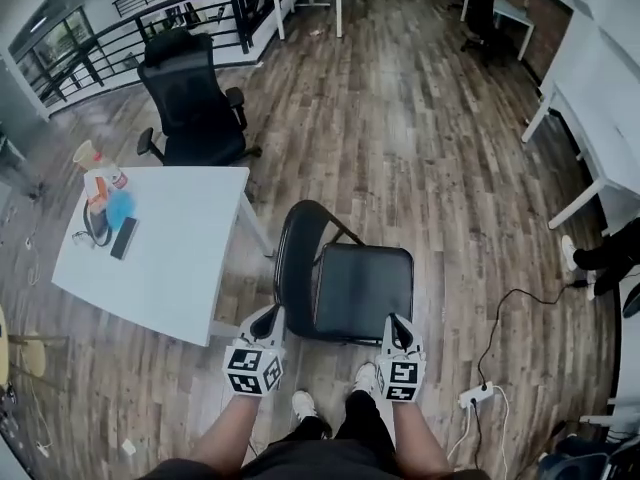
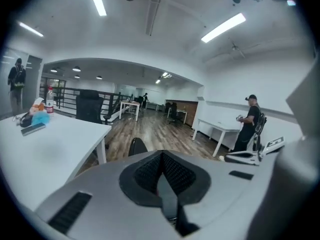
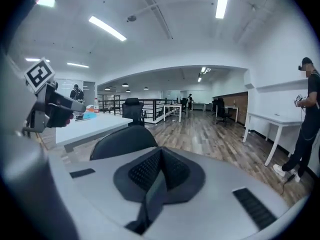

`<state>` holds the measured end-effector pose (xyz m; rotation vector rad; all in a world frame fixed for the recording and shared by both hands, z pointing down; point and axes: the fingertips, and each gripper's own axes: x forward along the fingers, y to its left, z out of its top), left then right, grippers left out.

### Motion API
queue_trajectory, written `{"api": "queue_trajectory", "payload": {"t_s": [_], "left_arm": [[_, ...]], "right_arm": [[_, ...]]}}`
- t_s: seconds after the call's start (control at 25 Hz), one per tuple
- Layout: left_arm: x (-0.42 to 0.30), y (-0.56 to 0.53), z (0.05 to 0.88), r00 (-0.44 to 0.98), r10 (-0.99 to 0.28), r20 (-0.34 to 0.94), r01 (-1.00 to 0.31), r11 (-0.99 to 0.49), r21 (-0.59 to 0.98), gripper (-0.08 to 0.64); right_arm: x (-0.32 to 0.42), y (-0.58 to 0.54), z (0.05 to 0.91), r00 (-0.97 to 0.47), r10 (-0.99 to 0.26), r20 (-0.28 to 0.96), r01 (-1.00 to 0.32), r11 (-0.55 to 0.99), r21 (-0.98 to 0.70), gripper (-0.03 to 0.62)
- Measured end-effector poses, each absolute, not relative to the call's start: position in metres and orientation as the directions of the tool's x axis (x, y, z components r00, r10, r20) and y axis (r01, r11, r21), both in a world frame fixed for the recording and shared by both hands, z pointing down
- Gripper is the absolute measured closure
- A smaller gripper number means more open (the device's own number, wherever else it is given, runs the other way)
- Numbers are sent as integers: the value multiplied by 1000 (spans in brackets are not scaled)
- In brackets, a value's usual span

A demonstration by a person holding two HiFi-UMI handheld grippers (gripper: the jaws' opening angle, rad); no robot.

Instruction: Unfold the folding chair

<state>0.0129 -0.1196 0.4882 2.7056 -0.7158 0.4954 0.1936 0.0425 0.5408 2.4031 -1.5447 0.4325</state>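
The black folding chair [image 1: 350, 288] stands on the wooden floor right in front of me, seat flat and backrest up on its left side. My left gripper [image 1: 268, 320] hovers over the seat's front left corner, jaws shut and empty. Over the front right corner my right gripper [image 1: 398, 326] is also shut on nothing. In the left gripper view the closed gripper [image 2: 162, 169] points level, with only the backrest's top [image 2: 137, 146] showing beyond it. From the right gripper view, the shut gripper [image 3: 159, 171] faces the backrest [image 3: 122, 140].
A white table [image 1: 170, 258] with a phone, a bottle and small items stands left of the chair. A black office chair [image 1: 190, 108] is behind it. A power strip with cable [image 1: 475, 396] lies at my right. A person [image 3: 307, 119] stands by white desks at the right.
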Motion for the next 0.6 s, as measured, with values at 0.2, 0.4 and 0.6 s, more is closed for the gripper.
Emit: {"api": "queue_trajectory", "payload": {"t_s": [0.2, 0.4, 0.6], "left_arm": [[-19, -74, 454, 890, -329, 317, -405, -888, 216, 555], [-51, -51, 439, 898, -316, 307, -382, -906, 184, 555], [-68, -38, 423, 903, -321, 285, -376, -912, 164, 555]], "right_arm": [[111, 55, 487, 401, -852, 337, -914, -398, 83, 578], [54, 63, 455, 393, -869, 301, -920, -373, 121, 578], [25, 57, 414, 370, -903, 217, -926, -340, 165, 580]]}}
